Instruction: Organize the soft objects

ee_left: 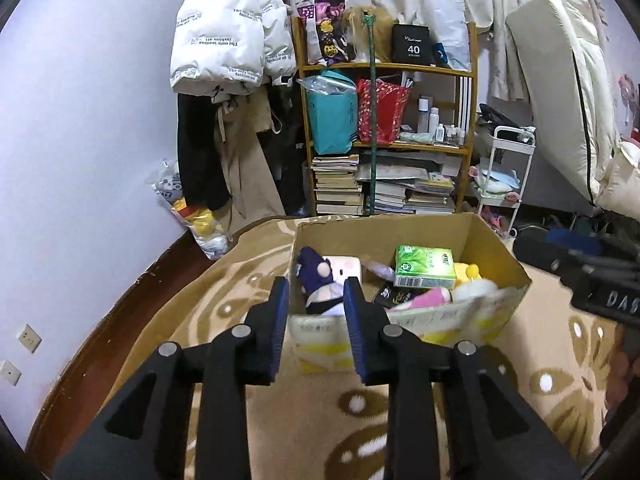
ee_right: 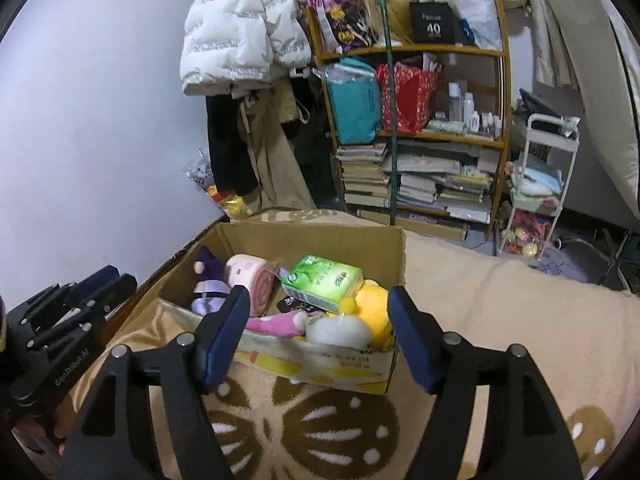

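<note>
An open cardboard box (ee_left: 400, 320) (ee_right: 320, 364) stands on a beige patterned blanket (ee_left: 304, 420) (ee_right: 500, 320). Inside lie a purple doll (ee_left: 316, 276) (ee_right: 208, 280), a pink rolled towel (ee_right: 250, 280) (ee_left: 344, 266), a green tissue pack (ee_left: 426, 266) (ee_right: 322, 282), a yellow plush (ee_right: 372, 308) (ee_left: 468, 270), a white fluffy ball (ee_right: 340, 330) and a pink soft toy (ee_right: 276, 324) (ee_left: 428, 298). My left gripper (ee_left: 316, 304) is open and empty, just before the box's near wall. My right gripper (ee_right: 318, 320) is open wide and empty, over the near wall.
A wooden shelf (ee_left: 384, 68) (ee_right: 412, 50) with bags, bottles and stacked books stands behind the box. Coats (ee_left: 224, 32) hang to the left. A white cart (ee_left: 504, 176) (ee_right: 540, 184) is at the right. The wall (ee_left: 80, 120) lies left.
</note>
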A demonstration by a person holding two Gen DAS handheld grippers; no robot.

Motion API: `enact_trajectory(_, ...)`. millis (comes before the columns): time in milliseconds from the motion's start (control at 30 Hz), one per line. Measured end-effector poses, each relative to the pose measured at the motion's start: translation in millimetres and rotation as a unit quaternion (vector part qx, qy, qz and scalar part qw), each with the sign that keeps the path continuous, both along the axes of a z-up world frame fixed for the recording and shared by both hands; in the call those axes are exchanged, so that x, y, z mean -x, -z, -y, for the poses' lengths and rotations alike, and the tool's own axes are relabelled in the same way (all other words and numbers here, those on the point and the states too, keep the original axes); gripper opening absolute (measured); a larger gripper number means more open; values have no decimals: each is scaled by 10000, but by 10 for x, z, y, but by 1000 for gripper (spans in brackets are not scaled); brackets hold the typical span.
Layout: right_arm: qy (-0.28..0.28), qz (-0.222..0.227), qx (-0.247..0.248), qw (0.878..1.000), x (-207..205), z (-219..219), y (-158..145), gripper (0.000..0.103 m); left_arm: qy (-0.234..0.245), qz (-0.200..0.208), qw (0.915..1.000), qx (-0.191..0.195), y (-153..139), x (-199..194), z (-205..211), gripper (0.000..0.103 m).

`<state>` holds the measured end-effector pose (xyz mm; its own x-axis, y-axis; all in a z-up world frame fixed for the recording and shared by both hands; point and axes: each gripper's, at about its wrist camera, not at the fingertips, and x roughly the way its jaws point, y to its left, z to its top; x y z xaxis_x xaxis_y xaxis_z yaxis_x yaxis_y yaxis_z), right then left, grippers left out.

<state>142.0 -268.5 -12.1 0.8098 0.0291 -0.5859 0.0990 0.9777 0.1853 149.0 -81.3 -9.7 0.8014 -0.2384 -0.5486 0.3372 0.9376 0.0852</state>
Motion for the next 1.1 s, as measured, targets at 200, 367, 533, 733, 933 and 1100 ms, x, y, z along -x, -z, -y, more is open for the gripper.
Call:
enact_trajectory(200, 12, 247, 178, 9995, 387, -102, -314, 94, -5, 282, 9996, 85, -262, 423, -238, 73)
enact_trajectory(367, 75, 456, 283, 9985, 711, -162, -526, 103, -17, 521, 9986, 117, -426, 780, -358, 91)
enact_trajectory(533, 143, 579, 401, 9974, 1018, -230, -697, 103, -42, 722, 9968, 341, -575, 1057, -486, 102)
enact_trajectory(733, 125, 852, 427, 9954, 1455, -309, -821, 103, -152, 785, 9952, 564, -689, 1283, -654, 102)
enact_trajectory(933, 121, 1124, 408, 9928, 1805, -395, -895, 103, -141, 1042, 9941, 266, -685, 1504, -726, 102)
enact_trajectory(1100, 217, 1242, 561, 9904, 2004, -472, -889, 103, -104, 1047, 9938, 362, -646, 1635, -836, 102)
